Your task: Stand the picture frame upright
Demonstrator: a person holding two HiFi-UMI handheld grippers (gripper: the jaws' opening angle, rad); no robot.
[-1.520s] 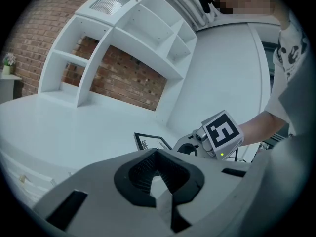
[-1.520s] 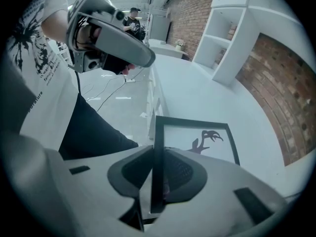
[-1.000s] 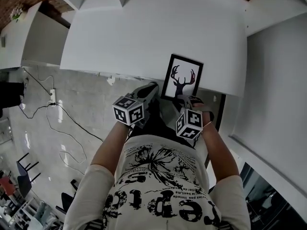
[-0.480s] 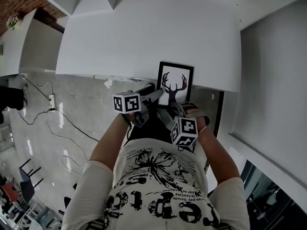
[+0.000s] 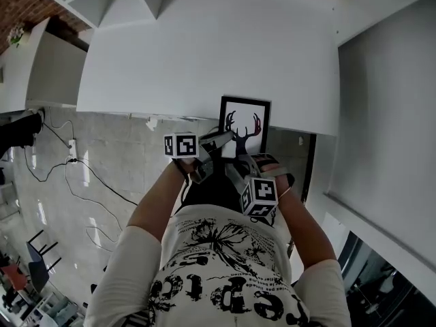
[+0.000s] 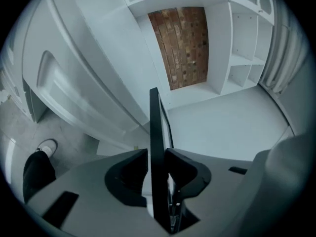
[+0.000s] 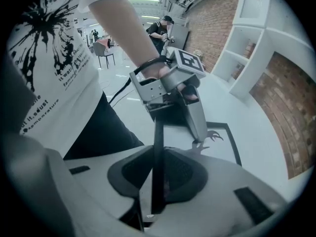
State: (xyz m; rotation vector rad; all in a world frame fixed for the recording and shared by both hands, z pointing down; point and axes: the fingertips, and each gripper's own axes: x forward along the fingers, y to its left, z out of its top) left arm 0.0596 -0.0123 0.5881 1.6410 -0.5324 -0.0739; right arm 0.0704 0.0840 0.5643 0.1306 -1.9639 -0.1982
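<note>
Barely begun: the picture frame (image 5: 244,118) lies flat (or nearly), right gripper (image 7: 158,157) clamping its near rim, left gripper (image 6: 155,158) just closed onto it.

T-shirt (image 5: 225,278): black lettering at 6 o'clock, upside down, not legible.
Left cube (image 5: 181,145), right cube (image 5: 261,196): square coded markers, no letters.

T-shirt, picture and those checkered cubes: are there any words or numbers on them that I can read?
On the T-shirt: big fancy letters and small lines of print, upside down and too blurred to read for sure.
On the picture: a deer head with antlers, no words.
On the left cube and the right cube: black and white square patterns only, no letters or numbers.
No other writing shows.
</note>
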